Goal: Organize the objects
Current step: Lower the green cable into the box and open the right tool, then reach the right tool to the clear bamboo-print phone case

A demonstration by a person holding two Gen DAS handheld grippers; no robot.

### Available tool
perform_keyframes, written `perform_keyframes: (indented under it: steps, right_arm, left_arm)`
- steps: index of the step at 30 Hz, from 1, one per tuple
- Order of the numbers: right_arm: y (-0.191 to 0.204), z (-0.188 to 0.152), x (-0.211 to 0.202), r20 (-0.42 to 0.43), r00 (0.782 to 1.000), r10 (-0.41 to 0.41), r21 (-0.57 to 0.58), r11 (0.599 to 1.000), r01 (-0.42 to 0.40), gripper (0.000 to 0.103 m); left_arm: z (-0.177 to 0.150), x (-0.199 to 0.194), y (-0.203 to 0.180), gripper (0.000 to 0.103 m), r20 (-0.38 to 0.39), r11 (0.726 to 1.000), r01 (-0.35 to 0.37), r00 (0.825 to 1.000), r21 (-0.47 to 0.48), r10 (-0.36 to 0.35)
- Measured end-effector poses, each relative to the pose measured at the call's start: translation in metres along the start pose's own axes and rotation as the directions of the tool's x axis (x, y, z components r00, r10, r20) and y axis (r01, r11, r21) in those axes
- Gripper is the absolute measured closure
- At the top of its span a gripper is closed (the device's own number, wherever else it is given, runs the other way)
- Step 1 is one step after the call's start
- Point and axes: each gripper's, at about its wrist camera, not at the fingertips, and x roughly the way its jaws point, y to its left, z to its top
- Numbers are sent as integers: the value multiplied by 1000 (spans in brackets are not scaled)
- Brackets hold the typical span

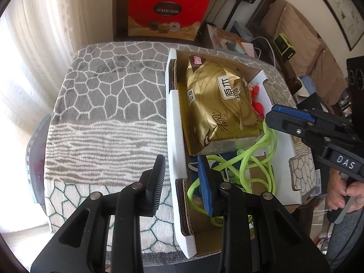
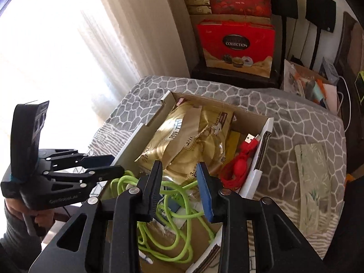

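So there's a shallow white-edged cardboard box [image 1: 175, 122] sitting on a grey stone-pattern plush cover [image 1: 109, 104] over what looks like a worktop, and most of the stuff is already inside it. A shiny gold tissue pack [image 1: 218, 104] takes up the far half of the box. Next to it, on the right side, lies a red USB cable [image 2: 241, 159] bundled up against the box wall. The near half has a neon green cord [image 2: 163, 223] looped loosely all over, lying on top of some blue-and-white packaging that's too covered to identify.

The left tongs [image 1: 182, 184] are spread wide, straddling the left wall of the box: the black finger is outside over the cover, the blue-padded one is inside among the green loops. They aren't pinching anything. The right tongs [image 2: 179, 191] are spread too, hovering above the middle of the box over the green cord and the near edge of the gold pack, holding nothing. In the left wrist view they come in from the right, tips right by the corner of the tissue pack.

Behind the cover stands a red gift bag with COLLECTION on it [image 1: 166, 13], next to pale curtains [image 2: 127, 34]
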Motion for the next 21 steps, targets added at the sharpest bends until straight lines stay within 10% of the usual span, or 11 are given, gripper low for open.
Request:
perform_keyframes:
  steps: [10,21]
  right_arm:
    - [0,-44,28,-140,989,-39,-38,999,34,75]
    - [-4,-35,-18,-23,994,-103,-46,994,102,66]
  left_arm:
    - [5,-1,10,69,10,1000,-3,1000,-31,4]
    - [-1,17,9,60,-19,999,-40,999,-27,39]
